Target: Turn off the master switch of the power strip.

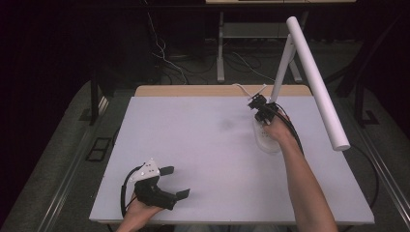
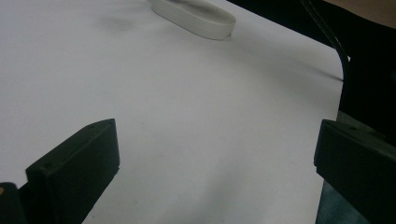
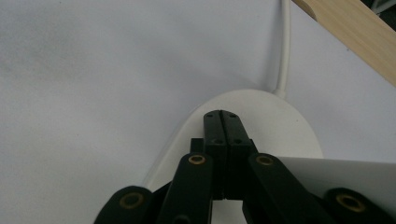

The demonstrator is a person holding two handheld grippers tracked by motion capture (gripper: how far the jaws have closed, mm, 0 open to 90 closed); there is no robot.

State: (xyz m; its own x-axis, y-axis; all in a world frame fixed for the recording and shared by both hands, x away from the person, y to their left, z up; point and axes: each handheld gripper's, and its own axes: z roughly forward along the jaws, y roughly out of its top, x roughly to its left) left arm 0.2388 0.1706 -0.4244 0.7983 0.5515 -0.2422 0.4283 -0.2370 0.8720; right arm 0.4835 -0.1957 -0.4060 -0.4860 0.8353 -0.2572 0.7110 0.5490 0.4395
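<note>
A white desk lamp stands at the table's right: an oval base (image 1: 267, 141), a slanted stem and a long tube head (image 1: 316, 82). My right gripper (image 1: 261, 113) is shut, its jaws pressed together with nothing between them. In the right gripper view its tips (image 3: 222, 115) lie over the base (image 3: 289, 133), next to the stem; I cannot tell if they touch it. My left gripper (image 1: 176, 182) stands open near the table's front left, and between its jaws (image 2: 219, 154) there is just bare tabletop. The lamp base (image 2: 196, 17) lies far ahead in the left gripper view.
The lamp's white cord (image 3: 284, 46) runs from the base to the back edge, where a wooden strip (image 1: 193, 90) borders the white tabletop (image 1: 203, 145). Loose cables (image 1: 164, 58) and desk legs stand on the dark floor behind.
</note>
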